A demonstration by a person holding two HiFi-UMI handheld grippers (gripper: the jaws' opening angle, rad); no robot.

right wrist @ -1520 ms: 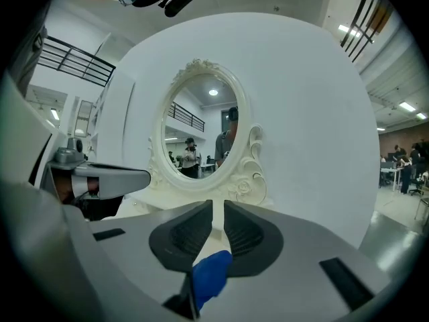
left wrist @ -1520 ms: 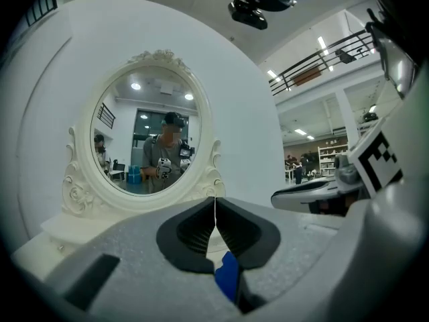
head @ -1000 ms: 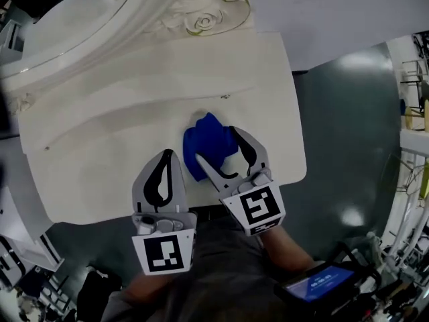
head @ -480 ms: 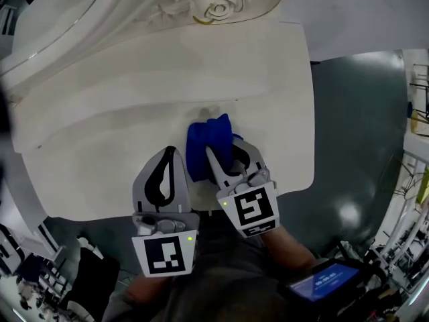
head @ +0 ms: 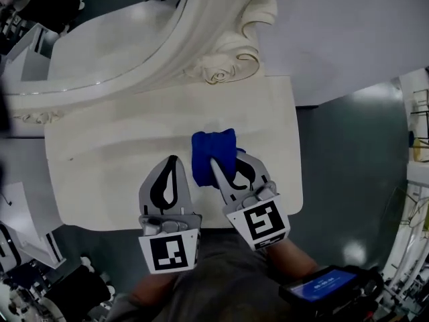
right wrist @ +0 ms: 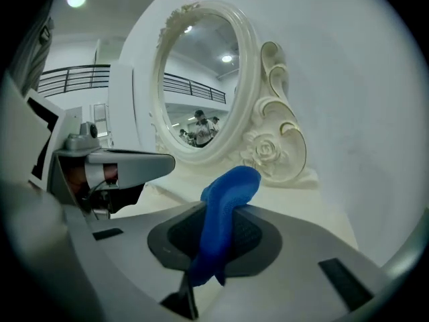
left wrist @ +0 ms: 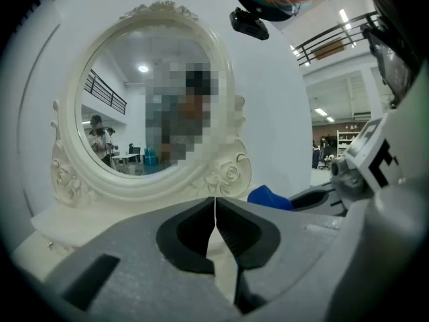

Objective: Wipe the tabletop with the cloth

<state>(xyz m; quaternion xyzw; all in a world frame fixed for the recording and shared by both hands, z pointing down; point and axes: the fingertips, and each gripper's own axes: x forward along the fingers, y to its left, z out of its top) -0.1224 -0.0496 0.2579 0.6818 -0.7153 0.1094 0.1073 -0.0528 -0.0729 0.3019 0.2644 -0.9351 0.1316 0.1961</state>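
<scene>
Cloth point(head: 213, 151) sits between the right claw's point(head: 228, 161) jaws (they've just been closing on it), over the counter's point(head: 100, 180) near middle; left claw point(head: 173, 161) just left, mirror point(head: 120, 52) behind.

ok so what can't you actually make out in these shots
Mirror reflection, left gripper view: a mosaic patch covers its middle.
Mirror top, head view: cut off by the upper edge.
Tabletop under the blue cloth, head view: covered by the cloth.
Handheld screen, head view: too small to read.
</scene>
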